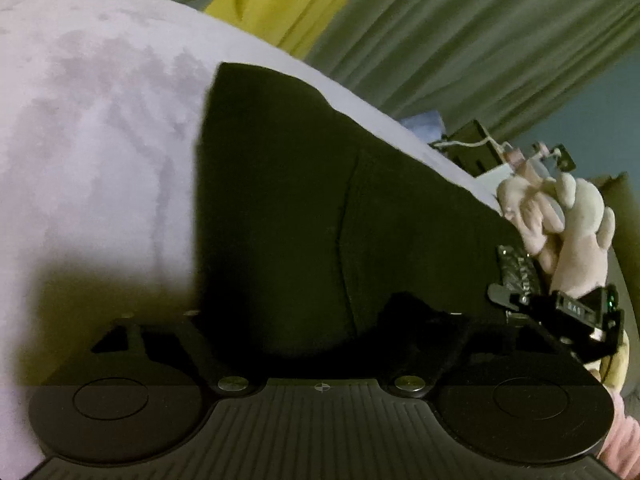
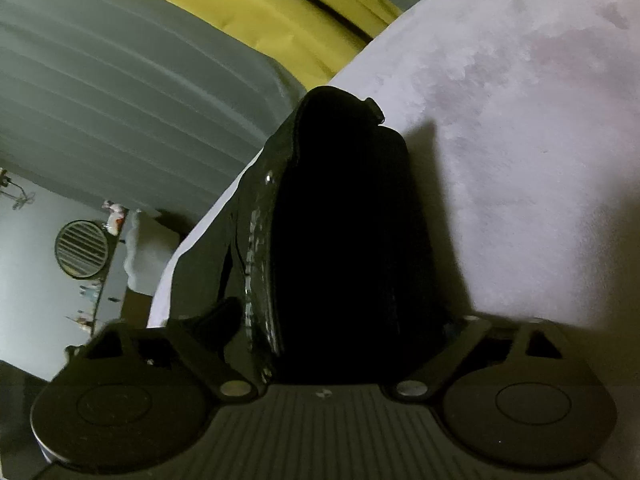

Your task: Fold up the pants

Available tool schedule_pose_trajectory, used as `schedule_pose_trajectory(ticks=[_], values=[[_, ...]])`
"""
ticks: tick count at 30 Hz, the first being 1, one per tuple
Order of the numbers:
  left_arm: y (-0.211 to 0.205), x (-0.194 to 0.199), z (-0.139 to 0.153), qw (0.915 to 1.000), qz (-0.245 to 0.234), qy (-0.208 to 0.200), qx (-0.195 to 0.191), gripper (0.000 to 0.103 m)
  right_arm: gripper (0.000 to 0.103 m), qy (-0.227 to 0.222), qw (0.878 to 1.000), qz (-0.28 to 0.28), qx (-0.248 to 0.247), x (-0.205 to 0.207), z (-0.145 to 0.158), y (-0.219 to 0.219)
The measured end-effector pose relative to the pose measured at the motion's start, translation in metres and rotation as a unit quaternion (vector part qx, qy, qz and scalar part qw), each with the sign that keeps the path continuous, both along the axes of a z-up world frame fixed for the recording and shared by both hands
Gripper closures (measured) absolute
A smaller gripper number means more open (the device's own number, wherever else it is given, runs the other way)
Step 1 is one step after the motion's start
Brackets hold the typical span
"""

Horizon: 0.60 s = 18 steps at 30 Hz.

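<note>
- Lying on a pale lilac bedcover [image 1: 100, 128], the black pants [image 1: 280, 208] spread up to both tools.
- Left gripper [image 1: 320, 320]: dark cloth covers its fingers; whether it grips cannot be told.
- Right gripper [image 2: 340, 320]: fingers buried in a bunched fold of the pants [image 2: 344, 240]; grip also unclear.
- In the left view, a gloved hand [image 1: 568, 224] holds the other tool at the pants' edge.
- Green curtains [image 1: 460, 40] hang behind.

Both claws low and level, right claw [image 1: 560, 308] in a pale-gloved hand [image 1: 568, 224], jaws hidden.
</note>
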<state>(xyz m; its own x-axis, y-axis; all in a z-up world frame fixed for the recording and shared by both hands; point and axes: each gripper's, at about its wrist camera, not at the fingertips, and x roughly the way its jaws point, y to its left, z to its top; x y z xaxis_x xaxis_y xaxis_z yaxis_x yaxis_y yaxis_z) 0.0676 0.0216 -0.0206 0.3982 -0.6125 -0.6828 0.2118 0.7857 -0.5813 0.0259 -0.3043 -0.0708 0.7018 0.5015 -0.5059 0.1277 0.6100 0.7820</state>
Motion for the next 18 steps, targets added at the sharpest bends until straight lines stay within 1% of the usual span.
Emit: schedule_pose_trajectory(ticks=[2,3,4,5,7,10,12,16,17,18], values=[[0.003,-0.001,0.005,0.9999,0.009,0.001,-0.005,0.039,0.051,-0.005,1.000,-0.010,0.022,-0.003,0.002,0.002],[0.002,-0.001,0.010,0.9999,0.010,0.000,-0.003,0.042,0.055,-0.007,1.000,-0.013,0.020,-0.002,0.005,0.005],[0.000,-0.001,0.016,0.9999,0.013,-0.009,-0.003,0.051,0.057,-0.014,1.000,-0.010,0.007,-0.001,0.012,0.009],[-0.001,-0.001,0.022,0.9997,0.013,-0.016,-0.008,0.057,0.059,-0.024,1.000,-0.007,-0.008,-0.002,0.020,0.014],[-0.006,0.003,0.034,0.9995,0.013,-0.023,-0.016,0.057,0.060,-0.038,0.999,-0.003,-0.016,-0.001,0.035,0.020],[-0.019,0.006,0.048,0.9990,-0.004,-0.045,0.000,0.057,0.061,-0.053,0.998,-0.002,-0.014,0.001,0.053,0.022],[-0.023,0.009,0.053,0.9984,-0.005,-0.055,-0.007,0.058,0.062,-0.067,0.998,-0.004,-0.019,0.002,0.064,0.020],[-0.030,0.023,0.067,0.9964,0.020,-0.076,-0.031,0.058,0.062,-0.103,0.994,-0.022,-0.032,0.009,0.090,0.014],[-0.032,0.028,0.069,0.9960,0.033,-0.078,-0.027,0.057,0.061,-0.109,0.993,-0.027,-0.034,0.012,0.096,0.011],[-0.033,0.033,0.071,0.9957,0.051,-0.076,-0.015,0.056,0.058,-0.112,0.992,-0.030,-0.038,0.015,0.100,0.008]])
